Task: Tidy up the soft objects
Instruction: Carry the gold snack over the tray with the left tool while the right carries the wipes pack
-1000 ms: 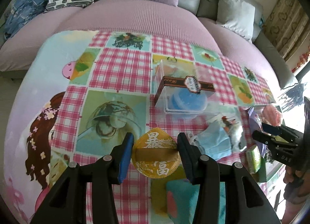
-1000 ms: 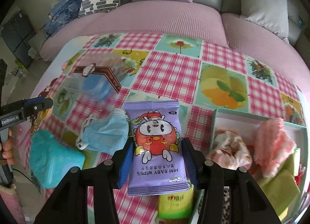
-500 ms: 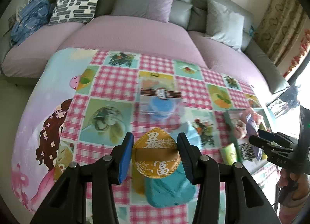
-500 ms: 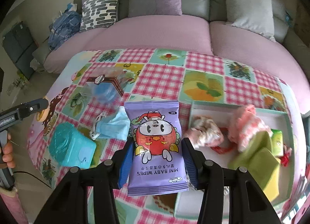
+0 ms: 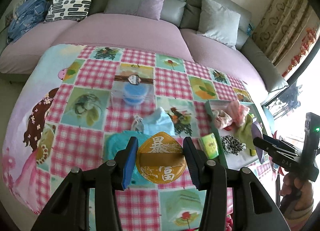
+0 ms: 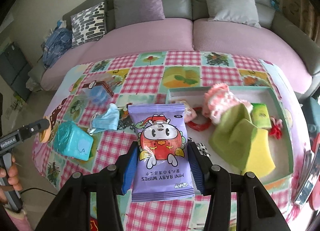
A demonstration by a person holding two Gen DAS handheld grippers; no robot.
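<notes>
My left gripper is shut on a gold round puff with white characters, held high above the table. My right gripper is shut on a purple mini baby wipes pack, also held high. Below lie a blue face mask, a teal soft pack and a green box tray holding a pink fluffy item, green and yellow sponges and small cloths. The right gripper shows at the right edge of the left wrist view.
A clear box with a blue item stands mid-table on the patchwork cloth. A small green packet lies beside the tray. A purple-covered sofa with cushions runs behind the table. A phone lies at the right edge.
Both grippers have risen and pulled back from the table, each keeping its object. More of the table and sofa is in view.
</notes>
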